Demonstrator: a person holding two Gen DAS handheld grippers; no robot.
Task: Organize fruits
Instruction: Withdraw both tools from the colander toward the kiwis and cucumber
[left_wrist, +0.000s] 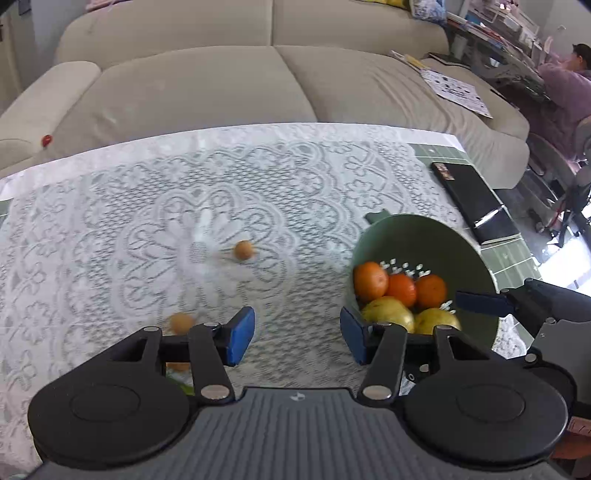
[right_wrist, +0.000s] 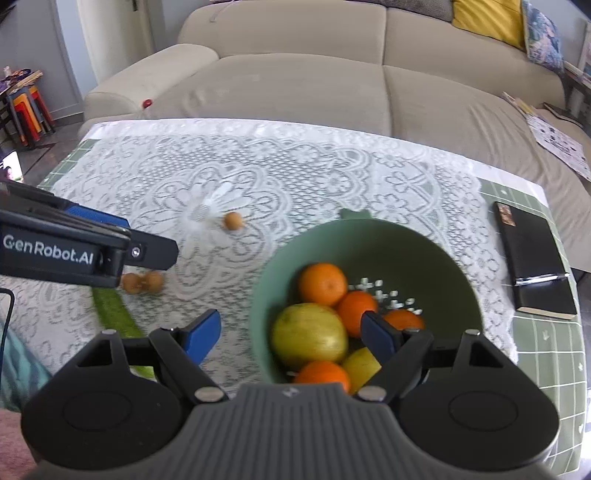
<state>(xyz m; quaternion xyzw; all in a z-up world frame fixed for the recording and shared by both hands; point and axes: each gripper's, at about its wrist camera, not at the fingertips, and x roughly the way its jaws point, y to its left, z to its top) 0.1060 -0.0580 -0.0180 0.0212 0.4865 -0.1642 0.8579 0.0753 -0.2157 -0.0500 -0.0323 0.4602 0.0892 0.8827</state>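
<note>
A worktop (right_wrist: 546, 343) with a green grid surface is covered by a white lace cloth (right_wrist: 295, 166). A green colander bowl (right_wrist: 458, 273) is seen on the cloth at the right, holding oranges (right_wrist: 323, 284) and yellow-green fruits (right_wrist: 308, 336). One small brown fruit (right_wrist: 233, 220) lies alone near the cloth's centre; two more small brown fruits (right_wrist: 142, 282) lie together at the left, just beside a green strip (right_wrist: 110, 310), possibly a leaf or vegetable, blurred. A black notebook (right_wrist: 532, 258) is placed at the worktop's right edge, apart from the bowl.

The left claw (left_wrist: 297, 339) is released, nothing between its blue pads, hovering over the cloth beside the bowl. The right claw (right_wrist: 291, 338) is also released, jaws wide and empty, one on each side of the bowl's near rim.

A beige sofa (right_wrist: 332, 81) is seen directly behind the worktop, with a small red object (right_wrist: 148, 103) on its left side, a yellow cushion (right_wrist: 487, 18) and papers (right_wrist: 557, 142) at the right. Coloured stools (right_wrist: 27, 107) are stacked at far left. A seated person (left_wrist: 569, 85) is seen at a cluttered desk at far right.
</note>
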